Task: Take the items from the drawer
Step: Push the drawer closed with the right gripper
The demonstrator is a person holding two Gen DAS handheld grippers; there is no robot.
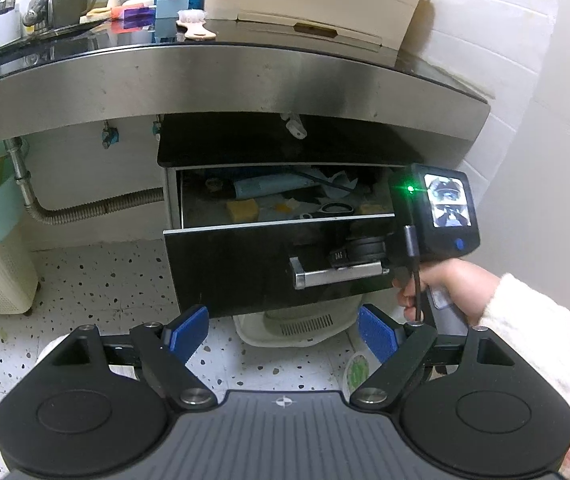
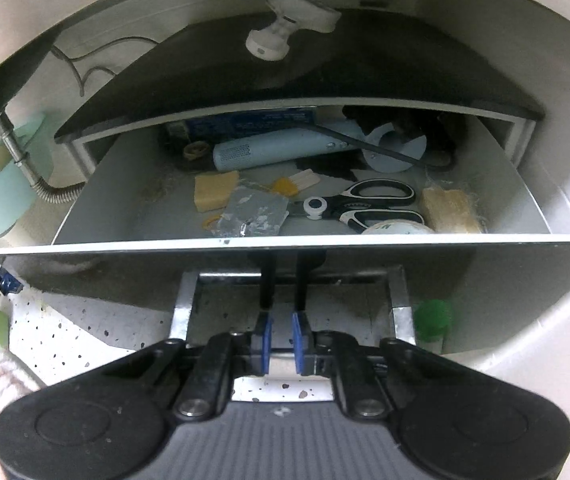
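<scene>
Just ahead of the right claw, the drawer stands pulled out under the counter. This claw is clamped on the metal handle, its blue pads nearly together around the bar. Beyond its tips, inside the drawer, lie scissors, a yellow sponge, crumpled foil and a pale blue tube. The left claw hangs back from the drawer front, jaws wide and empty above the speckled floor. A hand in a fuzzy sleeve grips the right tool.
</scene>
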